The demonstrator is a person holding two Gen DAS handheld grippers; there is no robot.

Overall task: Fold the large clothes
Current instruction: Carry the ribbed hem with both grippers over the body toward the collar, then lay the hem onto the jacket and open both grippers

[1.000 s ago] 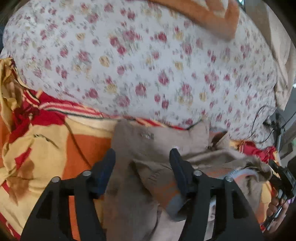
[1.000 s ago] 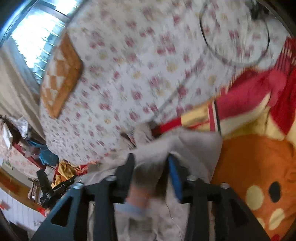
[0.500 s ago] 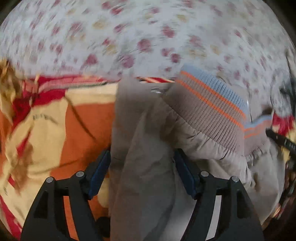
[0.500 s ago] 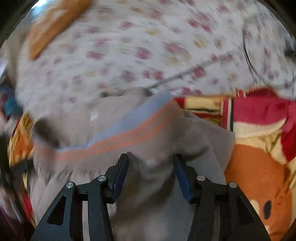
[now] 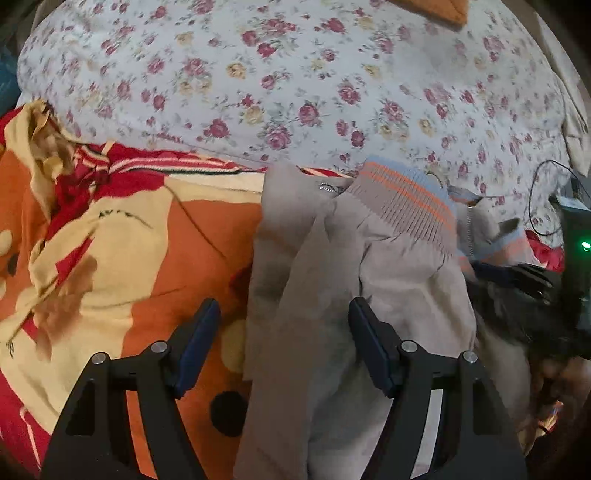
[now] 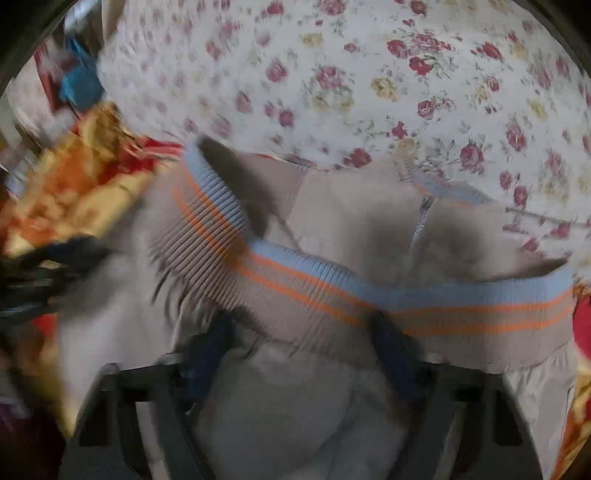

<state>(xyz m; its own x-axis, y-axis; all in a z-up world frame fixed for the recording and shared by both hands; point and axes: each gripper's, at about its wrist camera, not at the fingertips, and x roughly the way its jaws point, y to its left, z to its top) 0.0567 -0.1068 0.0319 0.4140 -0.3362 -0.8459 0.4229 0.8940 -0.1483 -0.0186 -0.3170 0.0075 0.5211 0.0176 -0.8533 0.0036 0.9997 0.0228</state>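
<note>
A beige jacket point(image 5: 332, 280) with a ribbed hem striped orange and light blue point(image 5: 410, 206) lies crumpled on an orange, yellow and red blanket point(image 5: 122, 236). My left gripper point(image 5: 282, 332) is open above the jacket's left part, fingers apart over the cloth. In the right wrist view the jacket point(image 6: 295, 406) fills the lower frame and its ribbed hem point(image 6: 332, 291) drapes across my right gripper point(image 6: 299, 343). Its fingers stand apart with cloth bunched between and over them. The right gripper also shows at the jacket's right edge in the left wrist view point(image 5: 517, 277).
A white bedsheet with red flowers point(image 5: 295, 85) covers the bed beyond the blanket. An orange checked cushion point(image 5: 436, 9) lies at its far end. A black cable point(image 5: 543, 199) and a dark device with a green light point(image 5: 580, 243) sit at the right.
The ribbed hem has been flipped up and over onto the jacket body. Both grippers moved forward over the cloth; the right gripper's fingers have spread wider.
</note>
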